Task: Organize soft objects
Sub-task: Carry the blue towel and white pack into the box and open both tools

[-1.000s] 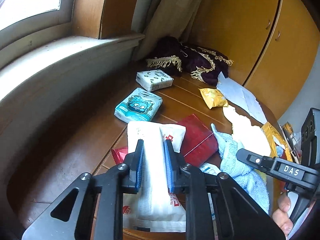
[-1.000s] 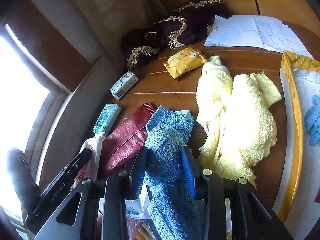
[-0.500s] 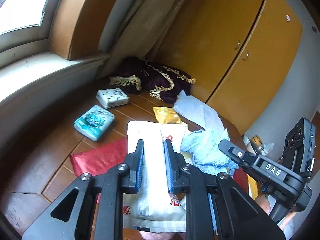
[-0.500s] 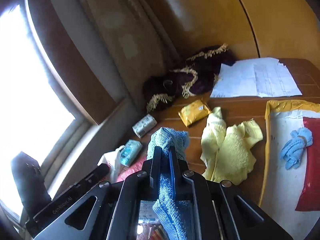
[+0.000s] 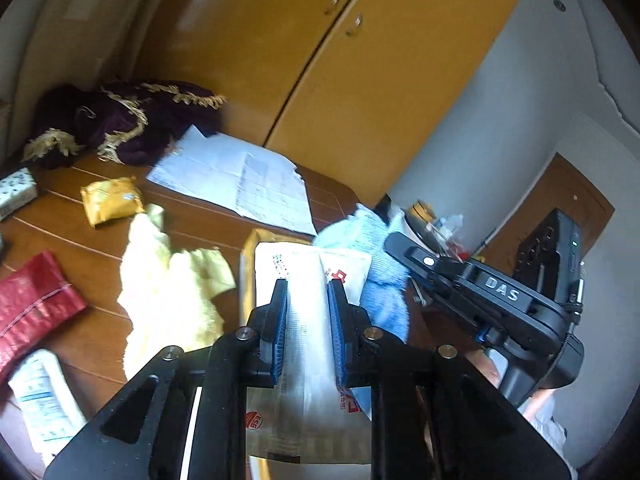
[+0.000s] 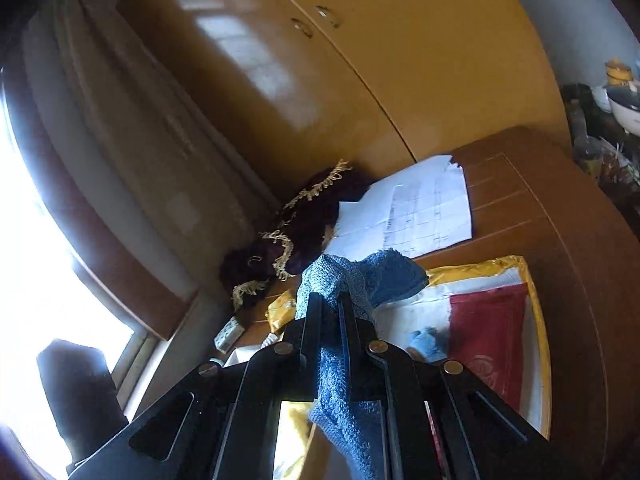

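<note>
Left gripper (image 5: 308, 300) clamped on white packet (image 5: 308, 276) | right gripper (image 6: 330, 312) clamped on blue towel (image 6: 360, 280) | both now lifted off table (image 5: 200, 220) (carrying toward drop-off, likely)

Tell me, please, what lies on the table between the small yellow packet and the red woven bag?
Only bare brown wooden table lies between the small yellow packet and the red woven bag; the left wrist view shows this.

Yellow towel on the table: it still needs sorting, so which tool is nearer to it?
Left. The left tool, shut on the white packet, hangs just right of the yellow towel. The right tool, clamping the blue towel, is farther right.
</note>
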The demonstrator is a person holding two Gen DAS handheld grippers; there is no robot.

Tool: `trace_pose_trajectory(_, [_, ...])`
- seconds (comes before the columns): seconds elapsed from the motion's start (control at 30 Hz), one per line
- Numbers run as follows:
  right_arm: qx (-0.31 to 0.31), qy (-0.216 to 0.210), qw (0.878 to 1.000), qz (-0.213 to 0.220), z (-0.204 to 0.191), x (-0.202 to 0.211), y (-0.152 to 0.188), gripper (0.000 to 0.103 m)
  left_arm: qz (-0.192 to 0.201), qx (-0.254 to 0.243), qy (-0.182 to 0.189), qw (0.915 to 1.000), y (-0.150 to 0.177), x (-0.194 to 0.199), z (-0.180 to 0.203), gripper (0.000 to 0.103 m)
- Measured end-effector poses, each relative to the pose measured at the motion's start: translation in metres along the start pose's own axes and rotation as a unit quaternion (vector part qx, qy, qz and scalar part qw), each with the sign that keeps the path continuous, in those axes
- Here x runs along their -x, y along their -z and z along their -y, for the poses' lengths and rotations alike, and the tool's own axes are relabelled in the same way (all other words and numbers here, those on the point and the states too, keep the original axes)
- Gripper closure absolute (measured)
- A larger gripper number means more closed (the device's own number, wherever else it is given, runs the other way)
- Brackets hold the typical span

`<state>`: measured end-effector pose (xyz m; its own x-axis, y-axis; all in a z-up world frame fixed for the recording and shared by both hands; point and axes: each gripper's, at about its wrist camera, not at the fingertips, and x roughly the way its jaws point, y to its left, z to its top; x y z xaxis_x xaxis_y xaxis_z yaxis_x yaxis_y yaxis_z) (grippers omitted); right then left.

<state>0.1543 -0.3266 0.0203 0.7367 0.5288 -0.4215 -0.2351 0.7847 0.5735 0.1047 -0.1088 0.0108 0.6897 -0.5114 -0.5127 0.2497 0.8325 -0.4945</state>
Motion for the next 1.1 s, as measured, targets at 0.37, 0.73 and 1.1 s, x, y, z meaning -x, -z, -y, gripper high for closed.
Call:
trace_pose_trajectory(0.37, [-0.069,0.096,0.991,-0.059,0.051,-0.033,0.013,0.095,-0.07,-0.026,-0.054,0.9957,0.03,-0.061,0.004,0.086])
trace_pose_trajectory(0.73, [-0.078,0.064,0.994,-0.038,0.05,-0.025,0.014,0.049,-0.087,-0.009,-0.022,0.9959,0.03,-0.065,-0.003,0.048])
trace_pose_trajectory(1.1, [-0.009,-0.002,1.0,0.021,0.008,0.012,0.014,0.021,0.009,0.007,0.008,0.9999,0.032,0.021,-0.01,0.03])
